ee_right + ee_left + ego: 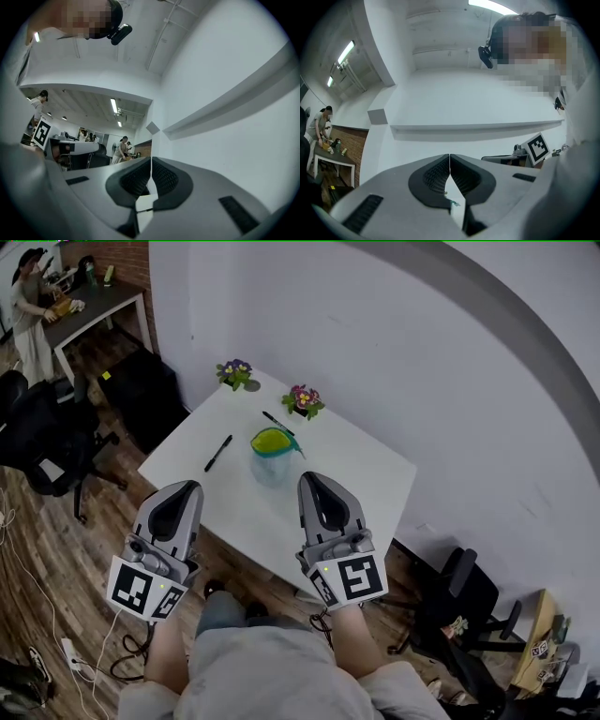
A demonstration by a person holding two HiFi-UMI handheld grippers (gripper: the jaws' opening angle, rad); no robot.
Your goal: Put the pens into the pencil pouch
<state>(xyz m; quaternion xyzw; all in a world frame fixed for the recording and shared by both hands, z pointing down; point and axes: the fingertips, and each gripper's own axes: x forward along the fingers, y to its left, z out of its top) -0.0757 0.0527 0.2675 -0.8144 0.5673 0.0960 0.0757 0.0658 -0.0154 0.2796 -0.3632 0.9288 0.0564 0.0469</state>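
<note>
A white table point(375, 474) stands against the wall. On it lie two black pens, one point(218, 453) at the left and one point(277, 423) further back. Between them stands a clear blue pencil pouch point(272, 452) with a green rim, its mouth open upward. My left gripper point(187, 487) is held in front of the table's near edge, shut and empty. My right gripper point(312, 477) hovers over the near part of the table, short of the pouch, also shut and empty. In both gripper views the jaws meet at the tips, left gripper point(449, 155), right gripper point(151, 159), and point at the wall.
Two small flower pots point(235, 372) point(304, 400) sit along the table's back edge. Black office chairs stand at the left point(42, 442) and lower right point(459, 592). A person point(30, 320) works at a desk point(94, 306) far left. The floor is wood.
</note>
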